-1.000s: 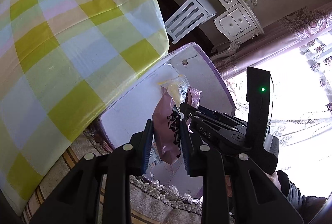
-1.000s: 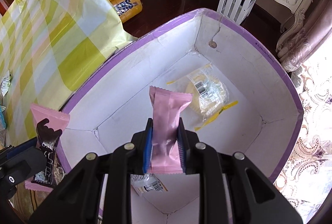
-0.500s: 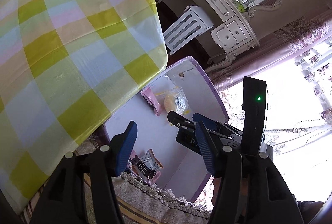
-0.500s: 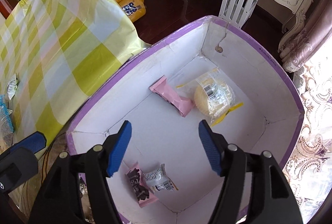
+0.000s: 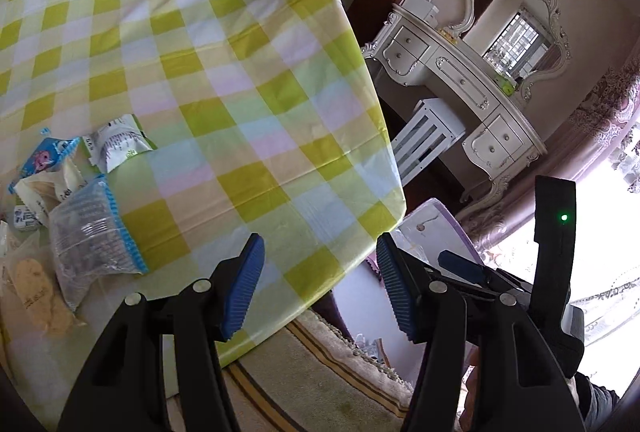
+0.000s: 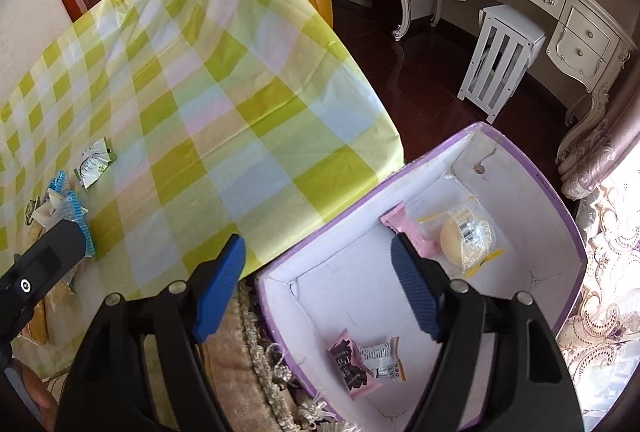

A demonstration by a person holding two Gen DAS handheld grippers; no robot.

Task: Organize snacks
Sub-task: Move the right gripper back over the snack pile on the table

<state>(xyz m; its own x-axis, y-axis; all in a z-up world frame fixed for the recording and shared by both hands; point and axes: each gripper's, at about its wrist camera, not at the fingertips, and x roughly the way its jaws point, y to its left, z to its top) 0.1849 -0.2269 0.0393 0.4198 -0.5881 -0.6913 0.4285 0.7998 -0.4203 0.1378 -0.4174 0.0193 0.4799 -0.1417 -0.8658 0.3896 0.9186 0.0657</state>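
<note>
Both grippers hung empty over the gap between worktop (image 5: 240,119) and purple-rimmed box (image 6: 556,191). The left gripper (image 5: 318,286) stood partly open; the right gripper (image 6: 318,288) was opening wider, nothing between its fingers. Four snacks lay in the box. The remaining snack pile (image 5: 60,216) sat on the worktop's checked cloth, off to the left of both tools, nearer the left one, it appeared, the blue-edged clear packet (image 5: 94,236) lying lengthwise toward it.

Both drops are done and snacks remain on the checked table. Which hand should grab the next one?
Left, probably. The left gripper faces the snack pile on the tablecloth, empty. The right gripper, fingers opening and empty, sits over the purple box, farther away.
</note>
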